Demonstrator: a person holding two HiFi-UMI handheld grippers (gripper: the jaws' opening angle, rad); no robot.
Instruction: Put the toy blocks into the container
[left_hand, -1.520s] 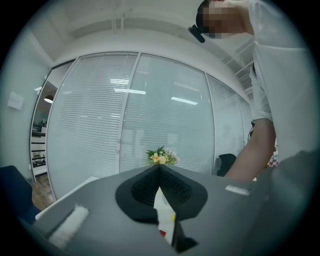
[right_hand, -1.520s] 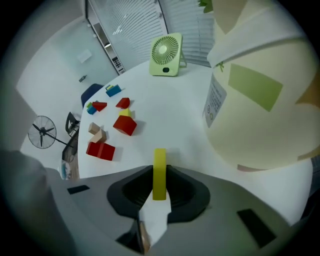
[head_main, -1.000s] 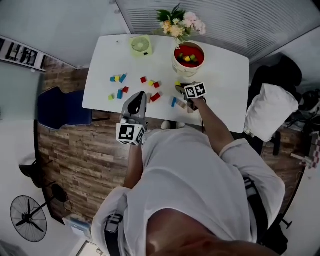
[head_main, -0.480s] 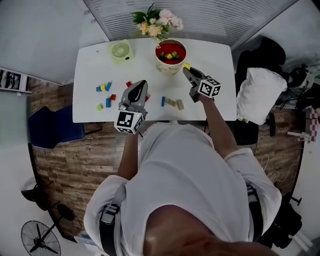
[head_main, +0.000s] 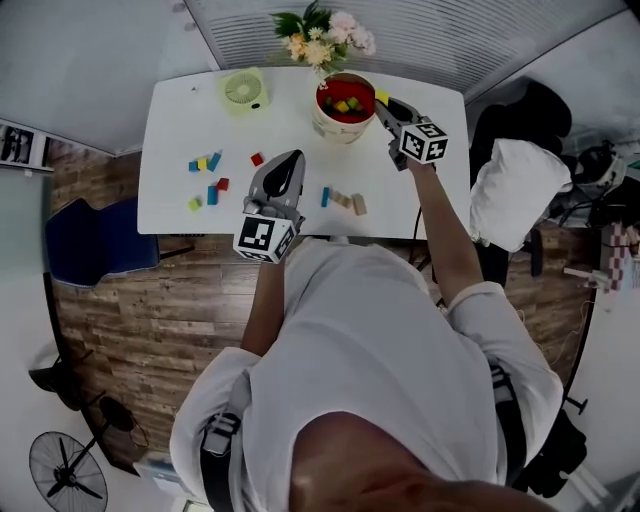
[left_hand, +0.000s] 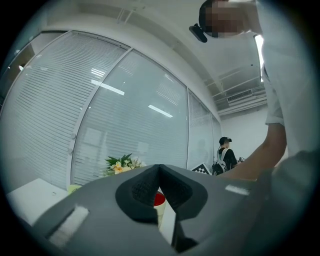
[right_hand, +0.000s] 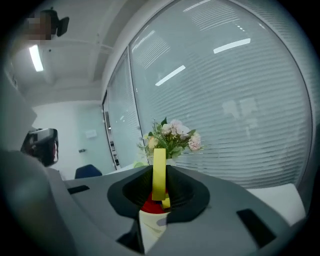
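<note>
Right gripper (head_main: 386, 106) is clamped on a yellow block (right_hand: 159, 170): jaws narrow, pads pressing both flat faces. In the right gripper view the block stands upright between the pads, its long axis running out past the tips.

The container (head_main: 332, 128) sits at the far edge of the table (head_main: 440, 190), in front of the flowers (head_main: 320, 45). The key relation is that the held block hangs at the container's right rim, so the red inside lies just left of the tips and below them. The right gripper view agrees, showing red directly beneath the block. We judge that a short shift left over the opening, then a release, finishes this one. Risk: a drop from here may clip the rim and fall outside.

Left gripper (head_main: 289, 160) has its jaws together with nothing between them. It hovers over the near middle of the table, well apart from the container, so the right hand is clearly the nearer one.

A few blocks are already in the container. Loose ones remain on the table:
- blue block (head_main: 326, 196) and tan blocks (head_main: 350, 203), near the centre
- red block (head_main: 257, 159)
- mixed cluster (head_main: 205, 170), at the left
</note>
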